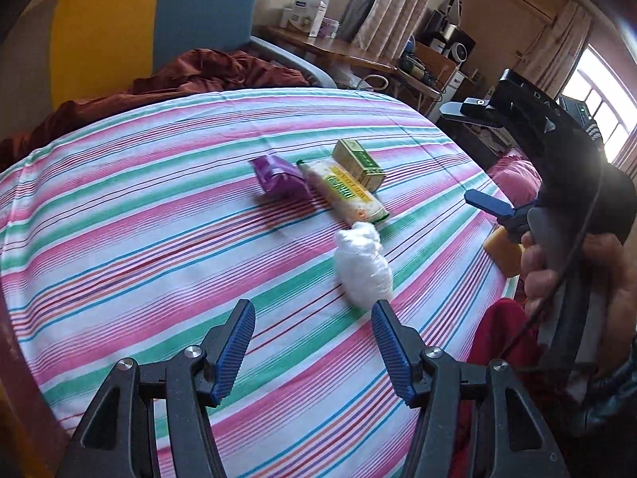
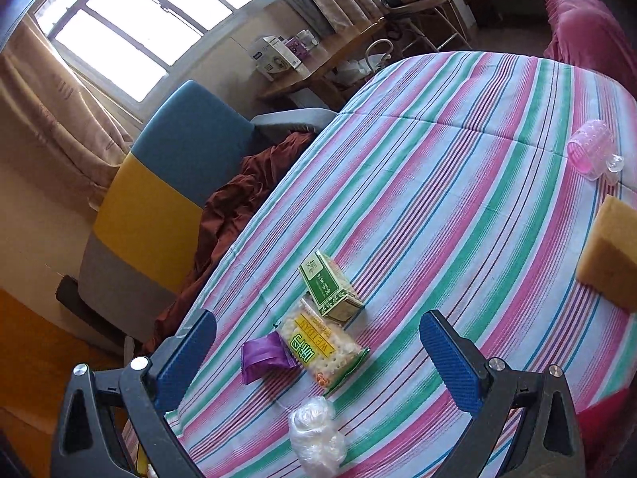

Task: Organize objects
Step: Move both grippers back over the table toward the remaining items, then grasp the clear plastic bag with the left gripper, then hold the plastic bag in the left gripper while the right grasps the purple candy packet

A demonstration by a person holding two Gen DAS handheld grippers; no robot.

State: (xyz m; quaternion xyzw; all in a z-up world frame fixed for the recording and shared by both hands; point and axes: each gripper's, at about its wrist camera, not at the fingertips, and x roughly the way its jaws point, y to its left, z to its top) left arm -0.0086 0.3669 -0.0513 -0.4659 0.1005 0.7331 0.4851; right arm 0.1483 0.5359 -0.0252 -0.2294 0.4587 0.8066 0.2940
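A crumpled clear plastic bag (image 1: 362, 267) is seen lying just ahead of the left gripper (image 1: 314, 318), close to its right fingertip; the jaws are spread wide and nothing is held. Beyond the bag, a yellow-and-green cracker packet (image 1: 344, 193), a purple foil pouch (image 1: 278, 177) and a small green cardboard box (image 1: 358, 163) are clustered together, touching. The right gripper (image 2: 318, 330) is likewise held wide and empty above the same cluster. A yellow sponge block (image 2: 609, 253) and a pink ribbed plastic container (image 2: 591, 149) lie well apart, toward the edge of the pink-and-green striped tablecloth (image 2: 458, 183). A blue-and-yellow upholstered chair (image 2: 175, 183) and a bright window (image 2: 139, 20) are seen behind.
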